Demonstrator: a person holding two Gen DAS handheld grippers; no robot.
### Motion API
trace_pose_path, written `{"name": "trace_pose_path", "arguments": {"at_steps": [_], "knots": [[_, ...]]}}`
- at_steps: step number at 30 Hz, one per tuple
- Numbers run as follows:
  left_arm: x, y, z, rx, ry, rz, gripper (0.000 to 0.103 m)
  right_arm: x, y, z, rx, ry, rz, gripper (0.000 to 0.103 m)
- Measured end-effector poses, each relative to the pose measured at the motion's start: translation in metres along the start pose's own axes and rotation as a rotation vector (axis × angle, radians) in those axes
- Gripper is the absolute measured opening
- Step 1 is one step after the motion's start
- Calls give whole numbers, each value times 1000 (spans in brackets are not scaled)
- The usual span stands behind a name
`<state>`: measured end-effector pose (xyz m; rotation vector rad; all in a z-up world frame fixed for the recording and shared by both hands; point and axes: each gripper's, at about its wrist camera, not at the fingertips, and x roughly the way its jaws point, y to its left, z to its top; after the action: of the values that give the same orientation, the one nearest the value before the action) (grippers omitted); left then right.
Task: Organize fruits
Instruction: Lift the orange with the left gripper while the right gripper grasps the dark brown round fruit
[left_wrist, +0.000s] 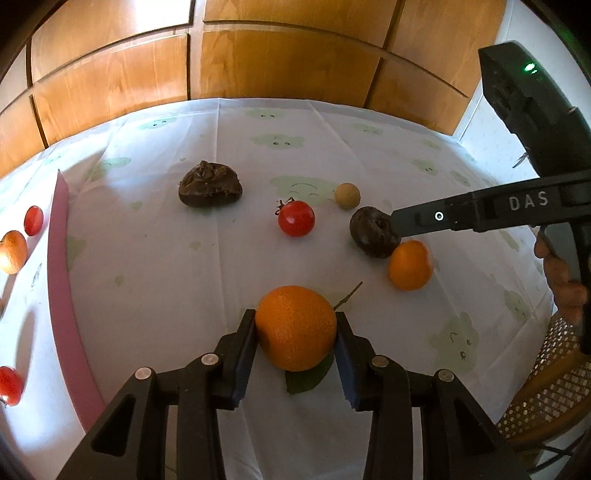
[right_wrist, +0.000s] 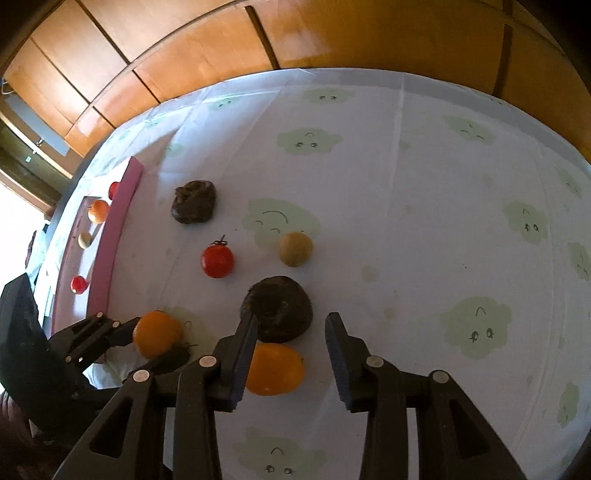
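- The left gripper (left_wrist: 295, 332) has its two pads pressed against the sides of a large orange (left_wrist: 295, 326), which sits on the near middle of the tabletop (left_wrist: 166, 258) over a green leaf (left_wrist: 306, 378).
- The right gripper (right_wrist: 291, 332) stands part open with nothing clamped; in its own view a small orange (right_wrist: 275, 373) and a dark wrinkled fruit (right_wrist: 277, 308) lie within its gap, and the pads do not press on either (the left finger overlaps both in the picture).
- From the left wrist view the right gripper reaches in from the right, its tip at the dark wrinkled fruit, with the small orange just nearer and touching that fruit.
- A cherry tomato (left_wrist: 296, 218) with a green stalk lies left of the dark wrinkled fruit, and a small tan round fruit (left_wrist: 347, 195) lies farther back, between them.
- A second, bigger dark shrivelled fruit (left_wrist: 210, 188) lies farther left and well apart from the others.
- A pink tray (left_wrist: 59, 266) runs along the left side; inside it are two red tomatoes (left_wrist: 33, 220), an orange fruit (left_wrist: 13, 251) and, seen only from the right wrist view, a tan fruit (right_wrist: 85, 240).
- A pale cloth with green cloud faces covers the tabletop, and wooden cabinet doors (left_wrist: 258, 62) stand beyond its far edge.
- A hand (left_wrist: 565, 280) grips the right gripper's handle at the right edge, beside a woven cane chair (left_wrist: 546, 387).
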<state>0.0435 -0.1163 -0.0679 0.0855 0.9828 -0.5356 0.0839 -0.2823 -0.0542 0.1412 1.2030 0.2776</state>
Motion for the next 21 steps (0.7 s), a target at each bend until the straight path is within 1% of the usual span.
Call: {"name": "trace_pose_path", "arguments": {"at_steps": [2,3,4,6,8,11,14,15,16,18,19,21], "knots": [[1,-1,0,3,-3,4,40,1,5,1,-17,-7,15,40],[-1,-2,-2,4,-7,6,40,3,7,2,-28,-7,11,45],[0,-3,-2,5,-8,7,41,5,11,2,-43,-6,0,57],[-2,-3,-3,4,-12,6,41,10,16,3,-67,1,-24,65],[-2,-2,-4,0,-14,2,41,14,18,4,-78,4,-49,65],[-3,-2,-5,-5,-18,-2,41,22,23,7,-88,9,-60,65],[-3,-1,-5,-7,-22,-6,41,30,29,8,-125,14,-95,64],[-3,-1,-5,-8,-22,-8,41,33,32,7,-142,17,-103,58],[-3,-1,-5,-9,-22,-10,41,36,35,7,-163,24,-123,49],[-4,0,-5,-10,-22,-15,41,38,38,5,-185,20,-143,49],[-4,1,-5,-12,-22,-18,41,35,37,6,-176,11,-138,49],[-4,1,-5,-12,-23,-19,42,30,32,8,-156,-18,-163,49]]}}
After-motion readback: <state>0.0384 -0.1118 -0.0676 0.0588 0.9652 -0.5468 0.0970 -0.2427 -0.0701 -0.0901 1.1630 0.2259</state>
